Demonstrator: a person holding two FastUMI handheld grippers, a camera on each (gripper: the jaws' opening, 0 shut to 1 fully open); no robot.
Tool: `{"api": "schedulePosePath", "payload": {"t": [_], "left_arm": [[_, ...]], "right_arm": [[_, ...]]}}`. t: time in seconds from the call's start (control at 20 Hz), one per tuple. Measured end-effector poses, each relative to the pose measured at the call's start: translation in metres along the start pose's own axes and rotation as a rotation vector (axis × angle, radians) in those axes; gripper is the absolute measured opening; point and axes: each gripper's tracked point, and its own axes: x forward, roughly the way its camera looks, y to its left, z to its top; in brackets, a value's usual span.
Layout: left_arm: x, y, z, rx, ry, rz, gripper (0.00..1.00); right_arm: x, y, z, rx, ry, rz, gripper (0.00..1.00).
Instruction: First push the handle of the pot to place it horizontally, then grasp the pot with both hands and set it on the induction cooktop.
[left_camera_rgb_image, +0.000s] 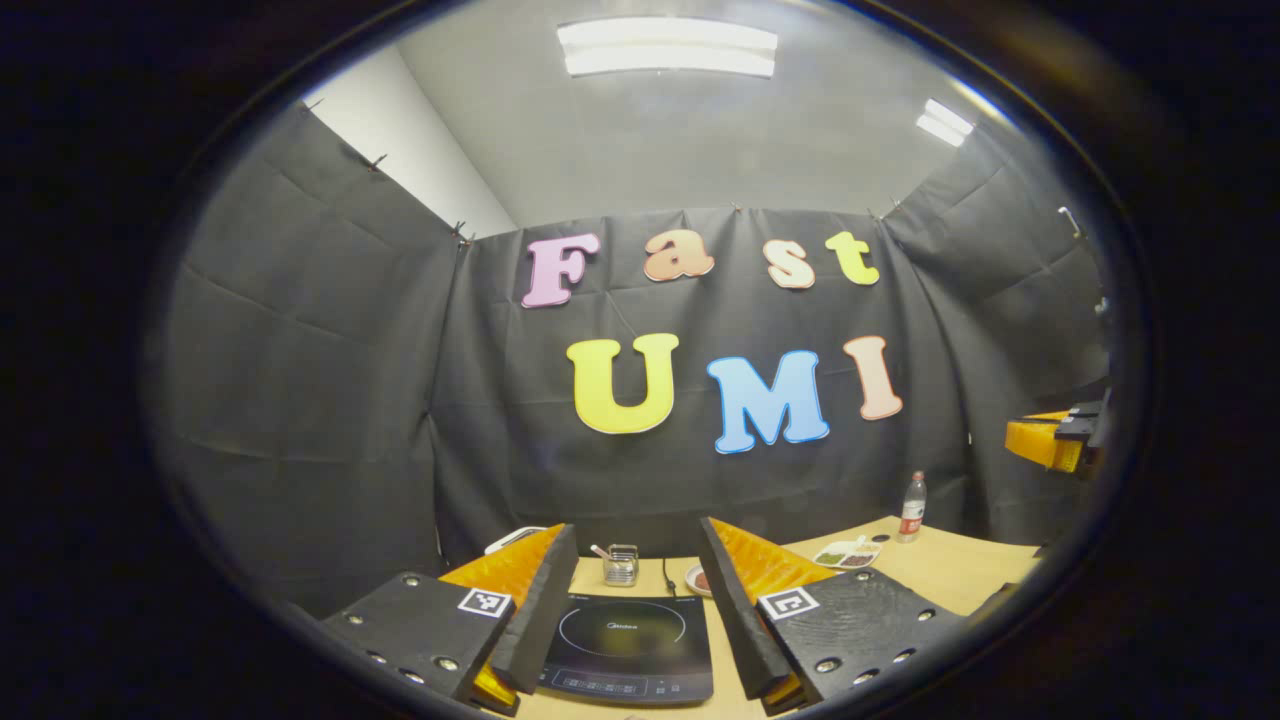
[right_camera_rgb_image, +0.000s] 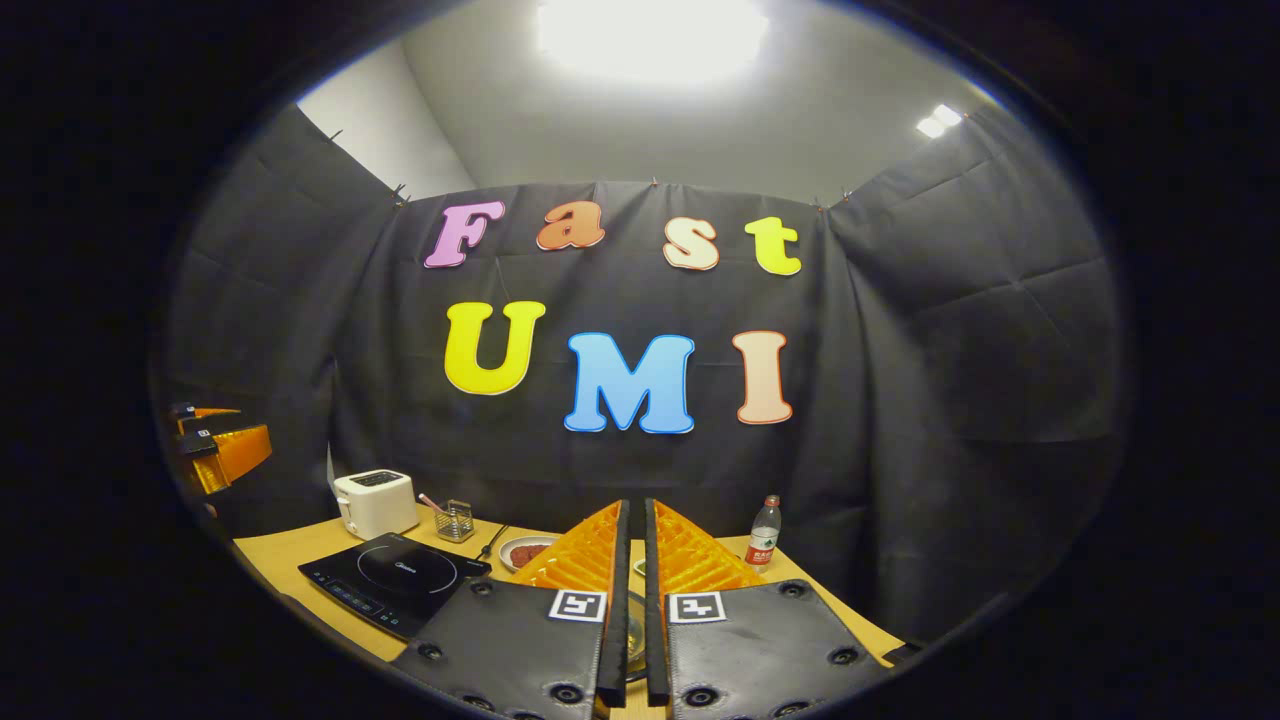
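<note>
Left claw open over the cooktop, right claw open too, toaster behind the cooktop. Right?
One thing is off: the right claw is not open. The right gripper view shows its fingers nearly together with just a thin slit between them. The left claw is open over the cooktop, and the toaster stands behind the cooktop.

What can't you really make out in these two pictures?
- The pot: I cannot place it; in the right gripper view, the right gripper hides the table just ahead.
- Front of the induction cooktop: cut off by the left gripper view's lower edge.
- Small dish: contents too small to identify.
- Bottle: label too small.
</note>
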Motion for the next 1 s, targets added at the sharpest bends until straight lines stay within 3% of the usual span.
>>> {"api": "schedulePosePath", "payload": {"t": [0.05, 0.1, 0.2, 0.4, 0.45, 0.55, 1.0], "left_arm": [[0.001, 0.003, -0.002, -0.002, 0.002, 0.001, 0.71], [0.002, 0.008, -0.003, -0.005, 0.003, 0.003, 0.71], [0.006, 0.014, -0.006, -0.012, 0.005, 0.004, 0.77], [0.009, 0.030, -0.011, -0.009, -0.003, -0.005, 0.72], [0.010, 0.033, -0.012, -0.007, -0.001, -0.004, 0.72], [0.013, 0.043, -0.020, -0.006, 0.018, 0.008, 0.75], [0.023, 0.049, -0.027, -0.012, 0.042, 0.059, 0.71]], "right_arm": [[-0.003, -0.001, 0.001, -0.002, -0.002, -0.024, 0.09], [0.004, 0.001, -0.002, 0.004, 0.004, -0.002, 0.03], [0.007, 0.018, -0.012, 0.009, 0.033, 0.028, 0.06], [0.015, 0.031, -0.029, -0.027, 0.085, 0.060, 0.02], [0.017, 0.032, -0.035, -0.041, 0.100, 0.060, 0.05], [0.019, 0.039, -0.047, -0.032, 0.142, 0.080, 0.02], [0.020, 0.056, -0.141, -0.045, 0.433, 0.233, 0.02]]}}
